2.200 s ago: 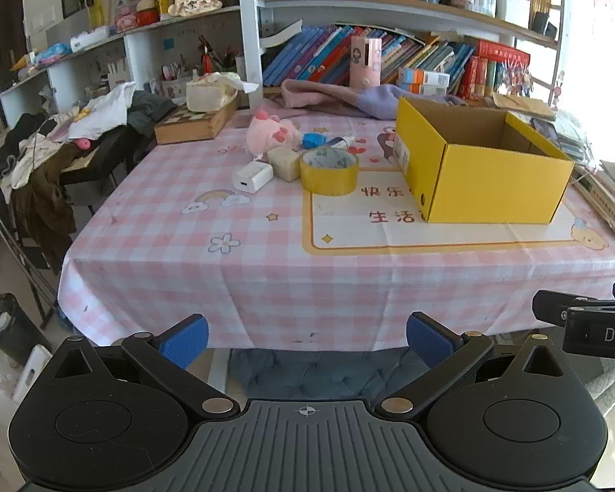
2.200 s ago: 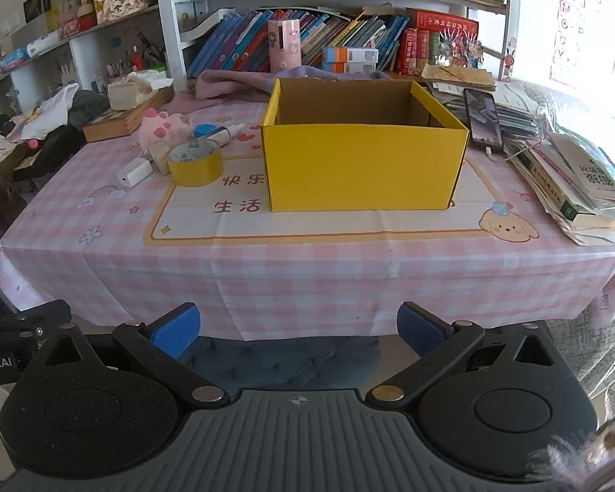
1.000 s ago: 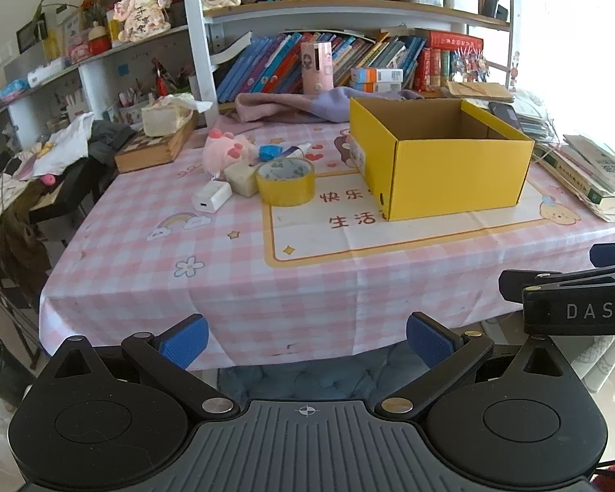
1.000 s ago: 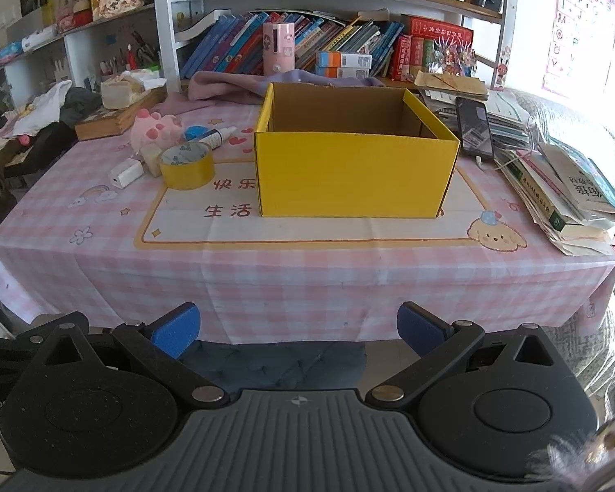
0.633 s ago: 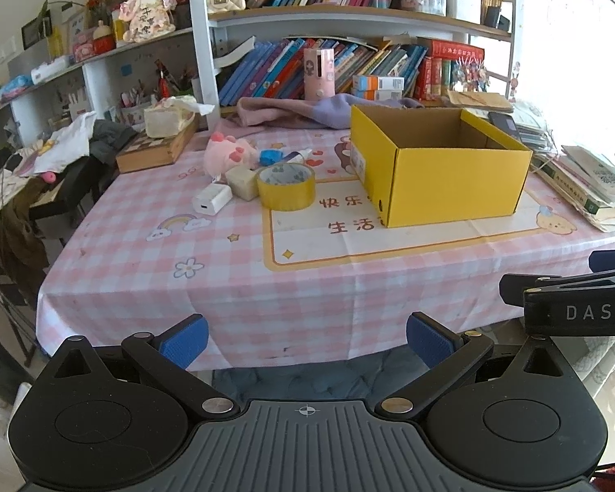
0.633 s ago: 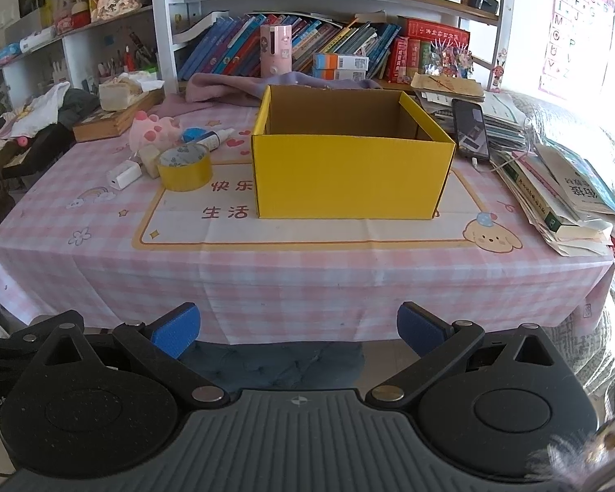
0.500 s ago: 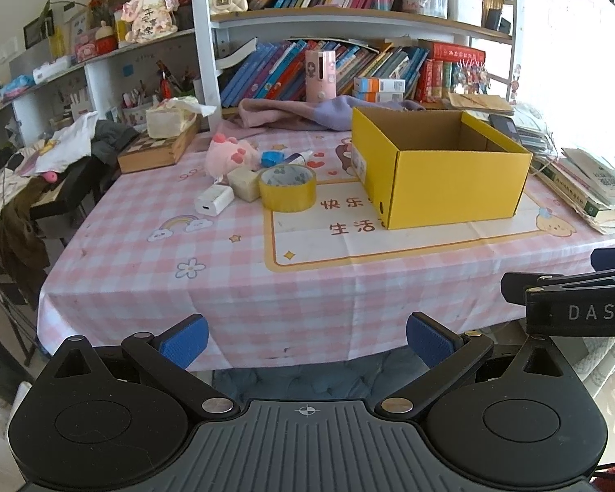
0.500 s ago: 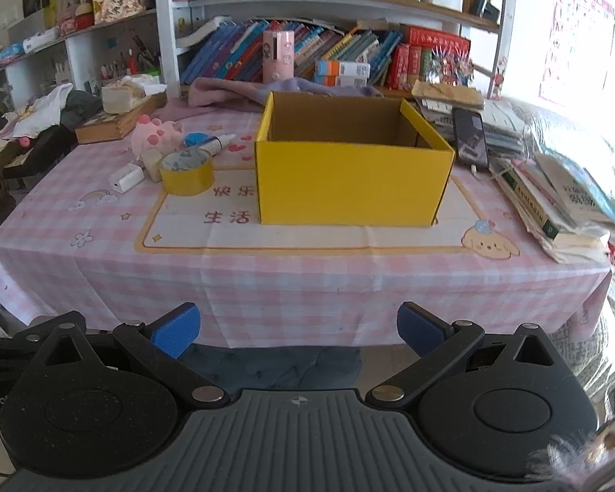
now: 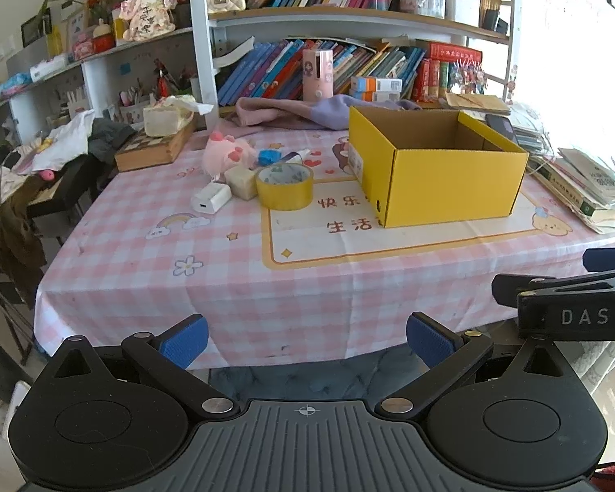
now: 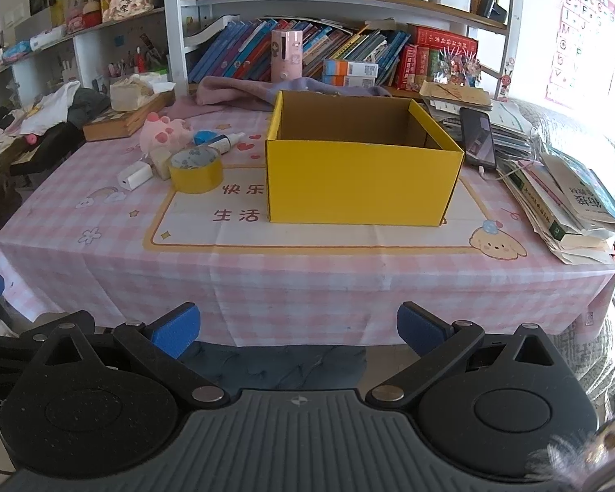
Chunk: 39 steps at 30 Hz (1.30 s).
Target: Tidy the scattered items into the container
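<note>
An open yellow cardboard box (image 9: 451, 188) (image 10: 361, 188) stands on the pink checked tablecloth (image 9: 225, 262) (image 10: 307, 270). Left of it lie a yellow tape roll (image 9: 284, 186) (image 10: 196, 171), a white charger (image 9: 210, 198) (image 10: 134, 175), a cream block (image 9: 240, 180), a pink plush toy (image 9: 225, 152) (image 10: 164, 131) and a white tube with a blue piece (image 10: 221, 141). My left gripper (image 9: 306, 340) and right gripper (image 10: 295, 332) both hang open and empty in front of the table's near edge, well short of every item.
Stacked books and papers (image 10: 570, 201) and a phone (image 10: 477, 139) crowd the table's right side. A wooden box with a tissue pack (image 9: 156, 147) sits at the back left, purple cloth (image 9: 291, 110) behind the yellow box. Bookshelves rise beyond. A clothes-covered chair (image 9: 16, 188) stands left.
Both grippers have risen slightly and drawn a little closer to the table, so it sits lower and larger in view. Nothing on the table has moved; both stay open.
</note>
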Tool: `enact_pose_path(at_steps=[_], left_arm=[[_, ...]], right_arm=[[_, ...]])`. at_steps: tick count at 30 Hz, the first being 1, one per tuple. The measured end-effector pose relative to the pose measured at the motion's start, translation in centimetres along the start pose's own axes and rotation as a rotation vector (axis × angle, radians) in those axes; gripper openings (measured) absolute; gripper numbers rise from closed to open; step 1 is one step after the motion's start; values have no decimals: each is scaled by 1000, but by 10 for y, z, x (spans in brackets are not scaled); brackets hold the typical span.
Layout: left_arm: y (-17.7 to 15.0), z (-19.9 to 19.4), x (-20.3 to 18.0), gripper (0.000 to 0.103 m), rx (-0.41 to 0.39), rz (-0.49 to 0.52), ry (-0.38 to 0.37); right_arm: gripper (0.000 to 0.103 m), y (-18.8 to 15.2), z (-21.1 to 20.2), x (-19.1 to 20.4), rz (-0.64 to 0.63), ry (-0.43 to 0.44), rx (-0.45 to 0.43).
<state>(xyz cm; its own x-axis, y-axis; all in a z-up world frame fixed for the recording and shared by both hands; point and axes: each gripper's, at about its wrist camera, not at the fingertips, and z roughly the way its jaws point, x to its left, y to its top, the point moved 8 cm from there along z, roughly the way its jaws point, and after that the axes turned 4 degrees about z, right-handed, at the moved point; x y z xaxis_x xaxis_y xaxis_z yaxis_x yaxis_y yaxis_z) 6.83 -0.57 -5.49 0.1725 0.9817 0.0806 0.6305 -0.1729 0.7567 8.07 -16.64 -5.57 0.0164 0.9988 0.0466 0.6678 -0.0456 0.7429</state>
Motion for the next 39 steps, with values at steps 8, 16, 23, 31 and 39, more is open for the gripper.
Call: enact_pose_path(at_steps=[8,16,23,31,39], left_arm=[[-4,1,15,103,3,-51,-2],[-9,-2,31,103,8,-66,9],[-11,0,42,103,13,-93,8],[-8,9,47,103,29,-50,67],[6,29,52,103,20,-2,62]], right_arm=[[103,2,6,11,-11,12,6],[102,6,7,35,-51,53,-3],[102,11,16,52,-76,90,3],[102,21,29,69,-121,128,1],[102,38,52,93,-175,190,-3]])
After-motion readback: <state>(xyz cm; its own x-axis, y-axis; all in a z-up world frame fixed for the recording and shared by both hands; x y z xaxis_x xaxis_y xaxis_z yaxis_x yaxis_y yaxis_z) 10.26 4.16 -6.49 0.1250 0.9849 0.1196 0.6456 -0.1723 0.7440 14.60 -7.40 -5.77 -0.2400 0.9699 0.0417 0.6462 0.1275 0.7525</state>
